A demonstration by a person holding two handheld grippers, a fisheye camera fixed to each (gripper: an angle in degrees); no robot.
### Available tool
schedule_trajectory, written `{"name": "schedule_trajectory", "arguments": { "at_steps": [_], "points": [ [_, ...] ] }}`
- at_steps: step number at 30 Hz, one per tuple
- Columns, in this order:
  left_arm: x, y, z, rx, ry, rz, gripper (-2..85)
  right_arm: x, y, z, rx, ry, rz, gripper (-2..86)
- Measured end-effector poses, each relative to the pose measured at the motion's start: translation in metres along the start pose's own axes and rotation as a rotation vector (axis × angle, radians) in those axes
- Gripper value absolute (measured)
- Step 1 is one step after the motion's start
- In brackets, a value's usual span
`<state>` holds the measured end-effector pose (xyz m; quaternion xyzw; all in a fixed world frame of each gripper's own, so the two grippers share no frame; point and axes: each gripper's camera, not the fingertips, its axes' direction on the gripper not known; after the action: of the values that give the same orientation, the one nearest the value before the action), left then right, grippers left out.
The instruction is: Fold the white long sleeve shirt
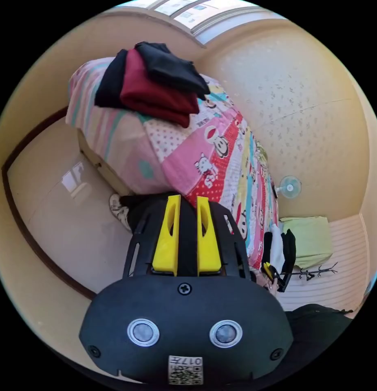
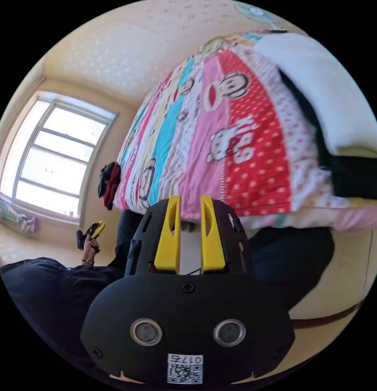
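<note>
In the left gripper view we see the left tool held off the edge of the bed, its yellow jaws a little apart with nothing between them. In the right gripper view the right tool likewise points at the bed's near edge, jaws slightly spread and empty. The left tool also appears small in the right gripper view, gripped by a hand beside the bed; the right tool appears in the left gripper view near the bed's far end, partly hidden. The white shirt lies on the bed at the end away from the pile of dark and red clothes, over a black garment; its edge is cut off, so we cannot tell how it is folded.
</note>
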<state>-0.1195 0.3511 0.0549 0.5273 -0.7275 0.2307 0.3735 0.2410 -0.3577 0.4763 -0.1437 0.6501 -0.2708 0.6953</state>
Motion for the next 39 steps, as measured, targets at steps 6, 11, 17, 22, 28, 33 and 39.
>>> {"name": "schedule_trajectory", "arguments": {
  "at_steps": [6,11,17,22,28,33,39],
  "points": [
    [0.152,-0.062,0.042,-0.051,0.109,0.315,6.6,0.012,0.018,-0.125,0.485,0.224,0.103,9.0],
    [0.256,-0.047,0.082,-0.161,0.281,0.488,6.4,0.023,0.009,-0.149,0.597,0.356,0.216,10.9],
    [0.303,0.001,0.102,-0.36,0.207,0.713,5.2,0.061,-0.033,-0.127,0.48,0.517,0.21,10.3],
    [0.258,-0.004,0.082,-0.375,0.213,0.609,5.2,0.031,-0.059,-0.095,0.372,0.469,0.084,5.2],
    [0.235,-0.009,0.087,-0.403,0.23,0.575,6.1,-0.108,-0.097,-0.054,0.465,-0.09,-0.345,3.5],
    [0.247,-0.007,0.103,-0.433,0.293,0.583,8.4,-0.265,-0.091,0.098,0.256,0.151,-0.553,3.2],
    [0.224,-0.027,0.113,-0.454,0.28,0.521,8.5,-0.268,-0.028,0.243,-0.154,-0.113,-0.538,3.4]
  ]
}}
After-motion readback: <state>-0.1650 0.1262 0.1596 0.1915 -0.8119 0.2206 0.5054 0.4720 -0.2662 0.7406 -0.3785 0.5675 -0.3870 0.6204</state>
